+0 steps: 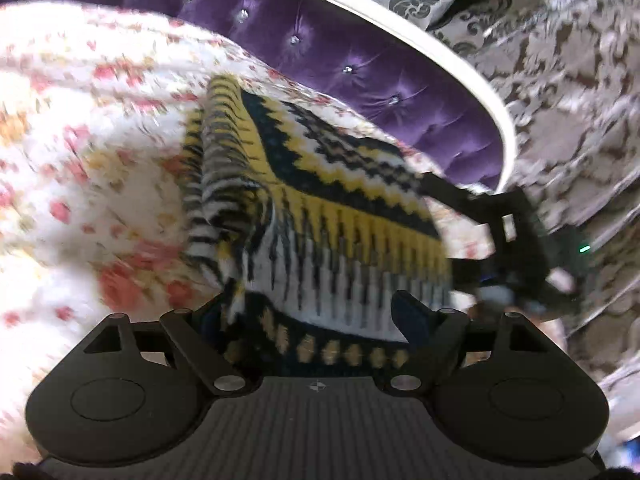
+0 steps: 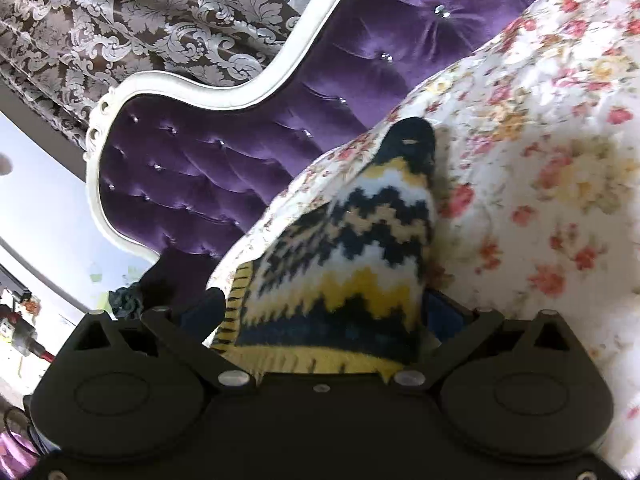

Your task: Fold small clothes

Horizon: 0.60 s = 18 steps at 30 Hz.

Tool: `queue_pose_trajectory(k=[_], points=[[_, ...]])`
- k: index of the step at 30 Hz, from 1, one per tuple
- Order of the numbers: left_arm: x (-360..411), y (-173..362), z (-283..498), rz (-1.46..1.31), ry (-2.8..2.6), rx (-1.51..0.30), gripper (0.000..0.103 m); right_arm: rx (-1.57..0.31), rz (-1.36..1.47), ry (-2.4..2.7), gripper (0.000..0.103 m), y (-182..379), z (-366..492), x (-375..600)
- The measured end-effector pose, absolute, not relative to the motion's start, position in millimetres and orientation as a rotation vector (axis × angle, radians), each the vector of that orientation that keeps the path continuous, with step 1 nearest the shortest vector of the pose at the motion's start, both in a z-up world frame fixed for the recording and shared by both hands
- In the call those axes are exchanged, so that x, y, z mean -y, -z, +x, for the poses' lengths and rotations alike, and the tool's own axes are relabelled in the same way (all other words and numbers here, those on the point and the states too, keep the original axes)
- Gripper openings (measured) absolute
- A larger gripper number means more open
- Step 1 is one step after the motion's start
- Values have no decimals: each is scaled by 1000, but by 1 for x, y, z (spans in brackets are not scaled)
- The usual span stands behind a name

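A small knitted sweater [image 1: 320, 200] with yellow, navy and white zigzag bands hangs lifted over the floral bedspread [image 1: 80, 160]. My left gripper [image 1: 316, 320] is shut on its lower patterned edge, which fills the space between the fingers. My right gripper [image 2: 320, 320] is shut on another part of the same sweater [image 2: 352, 248], which bunches up in a peak in front of it. The right gripper also shows in the left wrist view [image 1: 508, 224] at the sweater's far right edge. The left view is motion-blurred.
The floral bedspread [image 2: 540, 160] covers the bed. A purple tufted headboard [image 2: 200, 168] with a white frame [image 1: 460, 60] stands behind it. Brown and silver damask curtains [image 2: 120, 20] hang beyond. Some clutter lies low at the left of the right wrist view.
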<state>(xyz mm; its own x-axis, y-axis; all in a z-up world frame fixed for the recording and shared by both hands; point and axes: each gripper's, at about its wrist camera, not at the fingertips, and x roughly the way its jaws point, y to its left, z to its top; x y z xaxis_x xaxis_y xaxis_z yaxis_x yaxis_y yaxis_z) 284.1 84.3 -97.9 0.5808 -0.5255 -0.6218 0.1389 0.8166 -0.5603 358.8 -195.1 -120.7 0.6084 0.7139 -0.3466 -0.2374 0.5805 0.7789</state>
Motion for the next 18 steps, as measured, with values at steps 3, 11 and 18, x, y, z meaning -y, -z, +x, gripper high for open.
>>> queue_pose_trajectory(k=[3,11,18], points=[[-77,99,288,-468,406,-896,80,-717,744,-628,103,121,362,192],[-70,91,283,-480,461,-913,35,-794,680,-567,51,117,355,194],[-58,83,229,-479,528,-945,36,-852,650,-528,51,102,300,207]])
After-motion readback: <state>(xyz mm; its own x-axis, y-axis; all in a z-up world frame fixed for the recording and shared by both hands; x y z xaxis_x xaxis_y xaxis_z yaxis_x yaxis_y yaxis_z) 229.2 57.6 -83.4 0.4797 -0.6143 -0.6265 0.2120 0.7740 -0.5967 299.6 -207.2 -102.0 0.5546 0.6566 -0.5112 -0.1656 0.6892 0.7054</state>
